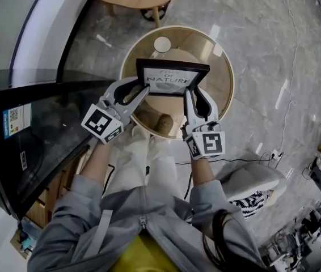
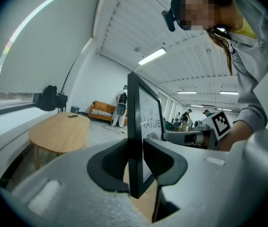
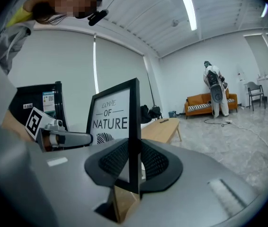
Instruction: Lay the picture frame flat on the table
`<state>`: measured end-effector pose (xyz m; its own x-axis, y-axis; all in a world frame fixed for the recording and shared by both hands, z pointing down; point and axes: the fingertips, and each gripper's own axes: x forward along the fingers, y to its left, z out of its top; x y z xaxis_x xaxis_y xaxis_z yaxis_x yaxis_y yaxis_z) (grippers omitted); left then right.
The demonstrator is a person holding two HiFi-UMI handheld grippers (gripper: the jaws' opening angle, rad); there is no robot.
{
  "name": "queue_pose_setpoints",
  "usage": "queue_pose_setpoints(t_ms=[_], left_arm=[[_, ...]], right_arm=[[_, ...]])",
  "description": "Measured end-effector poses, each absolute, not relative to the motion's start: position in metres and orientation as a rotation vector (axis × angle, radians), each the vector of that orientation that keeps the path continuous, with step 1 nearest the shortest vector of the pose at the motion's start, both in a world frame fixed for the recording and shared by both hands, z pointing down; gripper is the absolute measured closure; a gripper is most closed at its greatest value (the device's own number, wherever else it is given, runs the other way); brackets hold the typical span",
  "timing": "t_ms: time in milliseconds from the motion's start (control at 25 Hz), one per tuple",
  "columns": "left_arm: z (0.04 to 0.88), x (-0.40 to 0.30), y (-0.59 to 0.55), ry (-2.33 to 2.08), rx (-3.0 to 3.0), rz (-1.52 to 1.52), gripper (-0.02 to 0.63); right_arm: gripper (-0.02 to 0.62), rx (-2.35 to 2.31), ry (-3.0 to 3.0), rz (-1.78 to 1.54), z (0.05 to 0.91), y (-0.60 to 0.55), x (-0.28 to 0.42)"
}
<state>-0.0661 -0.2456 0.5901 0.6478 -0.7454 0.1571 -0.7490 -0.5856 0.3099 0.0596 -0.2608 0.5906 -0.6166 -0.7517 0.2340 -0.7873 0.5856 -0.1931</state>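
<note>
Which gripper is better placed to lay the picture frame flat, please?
Right, marginally: both clamp the picture frame by its sides, but the right gripper lines up squarely; the left gripper angles in.

premises appeared to be an open-plan office or lab lounge: orange sofa (image 3: 196,104), oval wooden table (image 2: 58,131), ceiling strip light (image 3: 188,11), loose cable (image 3: 217,121) on stone-look floor (image 3: 228,143).

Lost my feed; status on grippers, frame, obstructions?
Left gripper and right gripper shut on picture frame sides. Frame held up, not flat, over round table. White round item beyond it.
</note>
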Motion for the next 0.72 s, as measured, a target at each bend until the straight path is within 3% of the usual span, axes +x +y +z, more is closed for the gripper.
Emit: queue_pose_setpoints(t_ms=[720], left_arm=[[0.729, -0.064, -0.217, -1.119, 2.322, 0.121, 0.515]], right_arm=[[0.518, 1.221, -2.501, 0.677, 0.732, -0.236, 0.061]])
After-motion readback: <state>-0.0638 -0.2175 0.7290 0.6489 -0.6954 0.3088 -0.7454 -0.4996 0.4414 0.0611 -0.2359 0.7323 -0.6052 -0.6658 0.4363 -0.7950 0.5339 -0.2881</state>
